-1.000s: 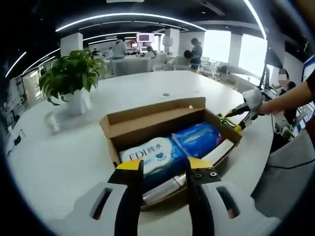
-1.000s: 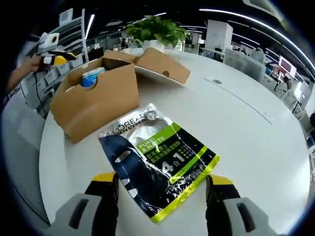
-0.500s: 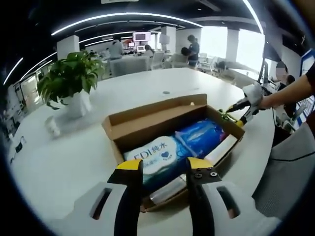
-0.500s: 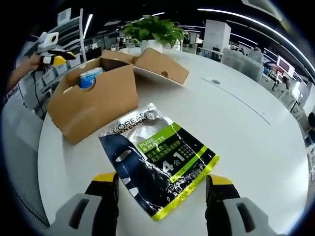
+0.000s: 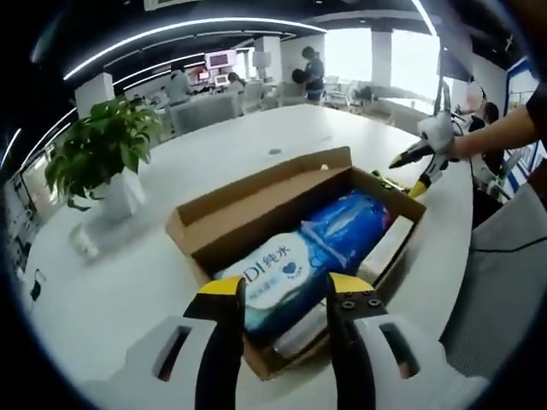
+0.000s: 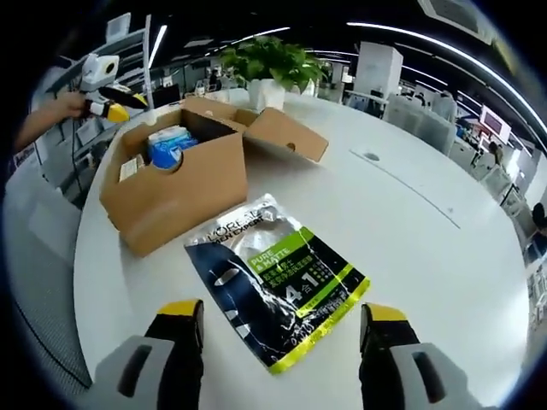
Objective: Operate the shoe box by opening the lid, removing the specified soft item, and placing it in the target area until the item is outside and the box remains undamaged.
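Pouch (image 6: 275,282): beside my shoe box (image 6: 175,192), looks light, floppy, slick; I'd pinch an edge.
Right gripper (image 6: 279,318): jaws apart, empty.
Left gripper (image 5: 284,295): jaws apart.

Shoe box (image 6: 175,184): I see plain brown cardboard, matt.
Black and green pouch (image 6: 275,281): glossy crinkled film, catching glare.
Wipes packs (image 5: 295,265): I read these as shiny soft plastic wrap.
Table (image 6: 427,248): smooth white top with a faint sheen.
Right gripper (image 6: 280,342): grey plastic bodies, yellow tips.
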The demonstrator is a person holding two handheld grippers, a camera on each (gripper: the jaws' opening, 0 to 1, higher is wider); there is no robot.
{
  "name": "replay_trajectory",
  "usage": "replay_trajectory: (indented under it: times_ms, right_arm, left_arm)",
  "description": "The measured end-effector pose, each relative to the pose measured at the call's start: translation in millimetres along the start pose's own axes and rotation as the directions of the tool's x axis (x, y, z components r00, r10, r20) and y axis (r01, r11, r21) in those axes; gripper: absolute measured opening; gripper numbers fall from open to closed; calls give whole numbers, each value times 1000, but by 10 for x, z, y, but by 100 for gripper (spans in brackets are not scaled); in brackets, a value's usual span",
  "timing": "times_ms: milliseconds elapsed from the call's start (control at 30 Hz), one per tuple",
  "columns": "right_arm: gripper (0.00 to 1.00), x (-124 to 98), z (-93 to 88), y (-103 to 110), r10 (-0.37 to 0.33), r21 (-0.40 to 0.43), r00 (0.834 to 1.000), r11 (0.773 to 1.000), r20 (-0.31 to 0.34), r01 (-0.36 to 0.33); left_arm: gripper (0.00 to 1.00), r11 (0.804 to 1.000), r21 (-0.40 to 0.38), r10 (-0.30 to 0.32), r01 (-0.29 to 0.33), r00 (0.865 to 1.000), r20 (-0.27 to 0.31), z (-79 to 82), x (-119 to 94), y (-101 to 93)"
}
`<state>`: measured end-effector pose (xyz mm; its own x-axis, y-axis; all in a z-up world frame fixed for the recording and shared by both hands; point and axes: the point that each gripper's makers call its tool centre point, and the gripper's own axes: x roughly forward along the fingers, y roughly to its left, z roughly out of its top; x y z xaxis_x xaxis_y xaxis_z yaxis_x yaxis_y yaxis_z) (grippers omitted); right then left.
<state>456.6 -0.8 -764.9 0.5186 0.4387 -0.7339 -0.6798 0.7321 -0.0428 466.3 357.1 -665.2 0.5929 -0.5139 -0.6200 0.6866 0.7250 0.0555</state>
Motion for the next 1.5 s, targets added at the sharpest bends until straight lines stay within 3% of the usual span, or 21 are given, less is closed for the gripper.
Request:
replay_trajectory:
  times_ms: [267, 733, 900, 1067, 1400, 1500]
  right_arm:
    - [78, -123, 159, 53, 7, -25, 1000, 1000, 17, -7]
    - [82, -193, 421, 238, 50, -55, 998, 997, 31, -48]
    - [83, -210, 468, 332, 71, -77, 997, 995, 23, -69]
    - [83, -213, 528, 404, 87, -88, 996, 993, 23, -85]
    - [84, -219, 601, 470, 93, -98, 995, 991, 28, -90]
    - [85, -218, 632, 505, 99, -91, 995, 991, 28, -97]
  left_arm:
    - [41, 993, 91, -66, 72, 996, -65, -7, 93, -16]
    - [42, 966, 216, -105, 139, 981, -163, -41, 293, 97]
    - [44, 939, 287, -130, 192, 966, -222, -132, 367, 128]
    - [46, 923, 310, -150, 226, 957, -249, -158, 450, 121]
    - [49, 864, 409, -151, 293, 927, -344, -311, 565, 170]
    - [50, 870, 377, -183, 316, 919, -348, -322, 613, 162]
